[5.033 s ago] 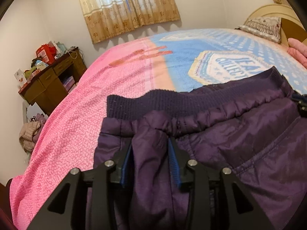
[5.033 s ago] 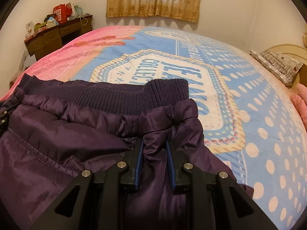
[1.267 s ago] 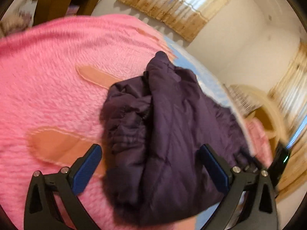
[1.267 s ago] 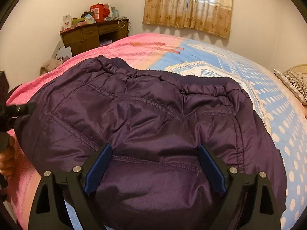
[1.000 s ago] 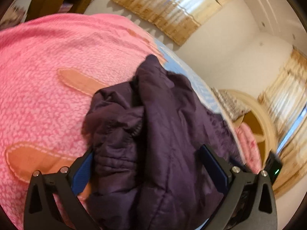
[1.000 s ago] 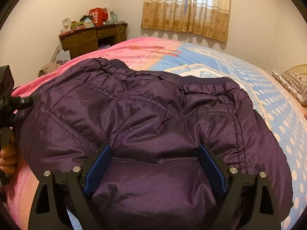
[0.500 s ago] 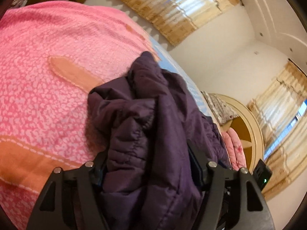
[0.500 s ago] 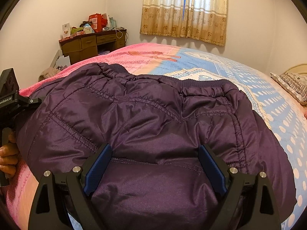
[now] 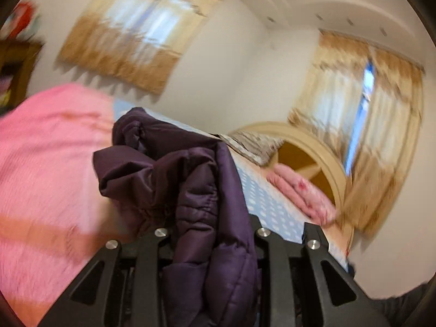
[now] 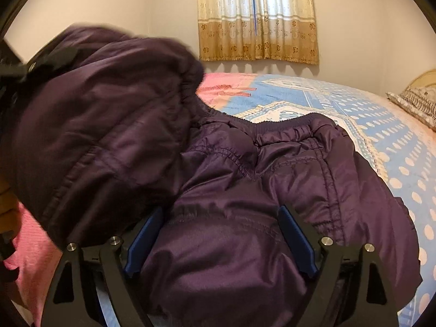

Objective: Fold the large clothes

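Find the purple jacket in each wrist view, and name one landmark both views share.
Left wrist: purple jacket at centre bottom, bunched between the closing left gripper.
Right wrist: it fills the left and centre, its left side lifted, its lower part between the right gripper, which is closing.
Shared landmark: the striped pillow.

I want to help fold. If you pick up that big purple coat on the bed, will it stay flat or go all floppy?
Probably floppy: the purple coat bunches where the left gripper is closing its jaws on a fold, and the raised side droops. It looks puffy and quilted, so likely light for its size and springy. The shiny fabric may be slippery.
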The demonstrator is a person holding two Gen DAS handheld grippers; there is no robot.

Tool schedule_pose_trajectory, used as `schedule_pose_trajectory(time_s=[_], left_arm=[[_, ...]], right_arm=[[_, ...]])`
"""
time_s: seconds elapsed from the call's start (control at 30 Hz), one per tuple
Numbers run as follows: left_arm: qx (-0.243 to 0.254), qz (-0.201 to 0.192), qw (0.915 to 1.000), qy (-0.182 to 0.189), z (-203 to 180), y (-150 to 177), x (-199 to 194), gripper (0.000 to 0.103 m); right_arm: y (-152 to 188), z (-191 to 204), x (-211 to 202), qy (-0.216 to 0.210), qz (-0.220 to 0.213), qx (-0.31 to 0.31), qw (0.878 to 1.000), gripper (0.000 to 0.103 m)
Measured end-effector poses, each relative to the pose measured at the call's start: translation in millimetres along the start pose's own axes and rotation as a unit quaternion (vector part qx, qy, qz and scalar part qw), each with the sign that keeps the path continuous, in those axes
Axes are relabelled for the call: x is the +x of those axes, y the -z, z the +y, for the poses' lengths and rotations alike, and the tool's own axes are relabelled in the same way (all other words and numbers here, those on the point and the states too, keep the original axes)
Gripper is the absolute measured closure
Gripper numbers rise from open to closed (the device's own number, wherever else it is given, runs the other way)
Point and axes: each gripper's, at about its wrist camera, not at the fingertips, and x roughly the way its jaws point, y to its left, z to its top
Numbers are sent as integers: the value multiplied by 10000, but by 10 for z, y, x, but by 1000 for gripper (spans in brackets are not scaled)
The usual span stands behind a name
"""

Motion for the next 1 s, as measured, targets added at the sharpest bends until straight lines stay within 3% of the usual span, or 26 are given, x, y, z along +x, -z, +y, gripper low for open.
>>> schedule_pose_trajectory(time_s=[0.17, 0.3, 0.37, 0.43, 0.53, 0.6, 0.73, 0.8, 0.87, 0.9, 0.93, 1.0], left_arm=[[1099, 311, 9934, -139, -479, 5, 349, 74], [1546, 408, 9869, -238, -601, 167, 436, 73], [1764, 438, 9828, -324, -661, 238, 499, 73], [1934, 478, 9792, -395, -684, 259, 495, 72], [2293, 535, 9704, -535, -760, 323, 505, 70], [2464, 566, 9656, -604, -813, 364, 534, 69], [2738, 576, 9573, -726, -900, 442, 581, 68], [2788, 562, 9554, -802, -896, 443, 593, 68], [2752, 539, 9560, -864, -878, 406, 589, 63], [2743, 531, 9558, -915, -885, 378, 555, 61], [2751, 497, 9553, -960, -911, 350, 497, 61], [2750, 426, 9562, -904, -1035, 289, 335, 59]], right_arm=[[-58, -644, -515, -445, -365, 940, 9939, 16], [-363, -1170, -662, -1216, -217, 2083, 9702, 13], [-758, -1127, -657, -1590, -70, 1833, 9701, 7], [-1029, -997, -532, -1926, 390, 1639, 9667, 5], [-1408, -683, -244, -1927, 1214, 1196, 9664, 5], [-1596, -437, -101, -1681, 1449, 849, 9714, 5], [-1688, 11, 272, -1359, 2307, 216, 9632, 5], [-1680, 95, 405, -1045, 2458, 3, 9637, 7], [-1683, 40, 492, -974, 2639, -10, 9596, 64], [-1688, -93, 448, -1019, 2592, 29, 9604, 67], [-1704, -154, 394, -1045, 2492, -21, 9628, 77], [-1685, -227, 227, -1095, 2279, -93, 9675, 82]])
